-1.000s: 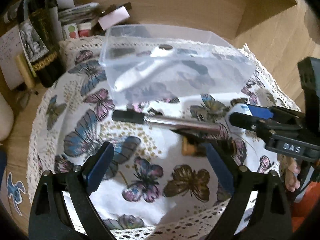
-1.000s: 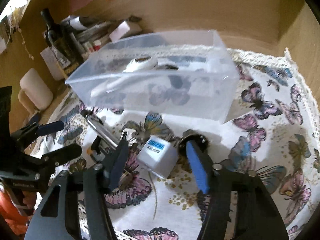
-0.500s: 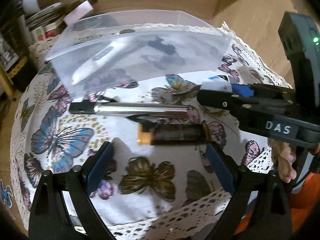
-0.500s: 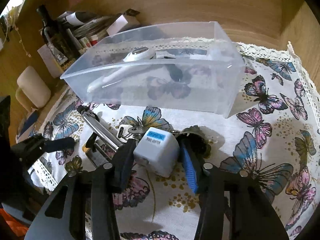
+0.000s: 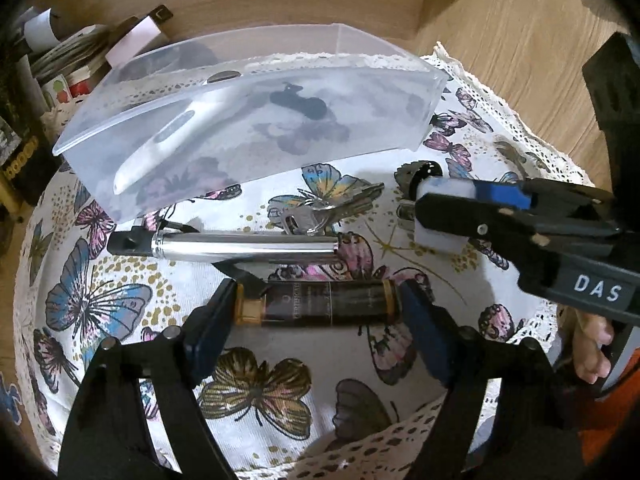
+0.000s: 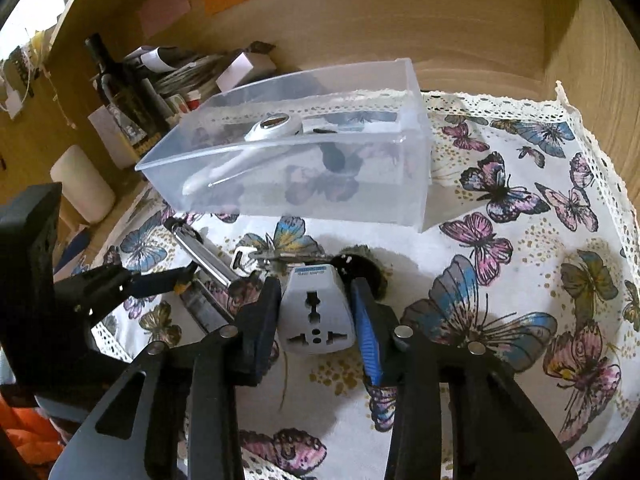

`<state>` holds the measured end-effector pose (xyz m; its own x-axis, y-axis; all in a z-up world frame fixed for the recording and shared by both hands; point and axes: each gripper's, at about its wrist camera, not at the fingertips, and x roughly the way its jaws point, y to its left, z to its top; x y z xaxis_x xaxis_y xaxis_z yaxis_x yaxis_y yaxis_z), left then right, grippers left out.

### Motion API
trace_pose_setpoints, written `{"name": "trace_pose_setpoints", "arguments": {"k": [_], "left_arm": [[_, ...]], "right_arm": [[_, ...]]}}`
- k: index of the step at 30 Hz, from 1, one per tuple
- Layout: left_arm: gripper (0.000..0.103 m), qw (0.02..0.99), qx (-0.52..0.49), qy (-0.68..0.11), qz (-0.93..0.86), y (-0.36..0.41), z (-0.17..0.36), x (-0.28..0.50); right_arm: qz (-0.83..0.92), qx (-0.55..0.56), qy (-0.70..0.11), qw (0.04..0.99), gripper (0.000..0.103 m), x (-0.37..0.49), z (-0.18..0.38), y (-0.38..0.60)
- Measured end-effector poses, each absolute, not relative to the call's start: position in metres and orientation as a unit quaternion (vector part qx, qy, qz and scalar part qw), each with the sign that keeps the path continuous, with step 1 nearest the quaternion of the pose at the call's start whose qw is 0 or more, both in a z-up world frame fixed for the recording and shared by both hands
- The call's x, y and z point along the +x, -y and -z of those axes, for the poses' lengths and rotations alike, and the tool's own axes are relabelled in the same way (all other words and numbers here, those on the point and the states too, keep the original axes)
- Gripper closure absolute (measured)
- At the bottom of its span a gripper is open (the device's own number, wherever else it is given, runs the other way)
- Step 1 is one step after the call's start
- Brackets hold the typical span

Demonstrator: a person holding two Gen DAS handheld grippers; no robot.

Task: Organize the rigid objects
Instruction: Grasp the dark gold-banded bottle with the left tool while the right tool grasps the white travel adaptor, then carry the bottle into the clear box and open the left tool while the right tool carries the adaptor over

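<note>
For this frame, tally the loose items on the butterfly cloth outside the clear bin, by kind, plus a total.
Travel adapter, white, between the right gripper fingers: 1
Dark tube with gold ends, between the left gripper fingers: 1
Chrome cylinder with black cap: 1
Key bunch: 1
Dark round item behind the adapter, kind unclear: 1
Total: 5

The bin is clear, frosted plastic. The pen is shiny metal. The adapter is smooth white plastic. The cloth is printed fabric edged with lace.
</note>
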<state>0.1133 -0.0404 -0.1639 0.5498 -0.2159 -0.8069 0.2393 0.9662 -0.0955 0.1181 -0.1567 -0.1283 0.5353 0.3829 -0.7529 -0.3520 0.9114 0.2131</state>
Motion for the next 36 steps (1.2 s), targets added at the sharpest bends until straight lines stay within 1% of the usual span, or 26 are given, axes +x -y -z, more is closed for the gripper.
{"name": "trace_pose_setpoints", "arguments": {"k": [9,18,27,36], "left_arm": [[0.022,0.885,-0.007,-0.448,0.122,0.033,0.158,0.104],[0.022,0.905,-0.023,-0.41,0.113,0.017,0.133,0.093],[0.022,0.927,-0.033,-0.359,0.103,0.0,0.101,0.089],[0.022,0.944,-0.045,-0.316,0.086,-0.019,0.073,0.101]], "right_arm": [[-0.205,-0.009,-0.45,0.869,0.067,0.12,0.136,0.149],[-0.195,-0.01,-0.444,0.875,0.069,0.113,0.137,0.152],[-0.197,-0.005,-0.394,0.898,0.069,0.107,0.105,0.148],[-0.2,-0.007,-0.338,0.92,0.069,0.115,0.066,0.137]]}}
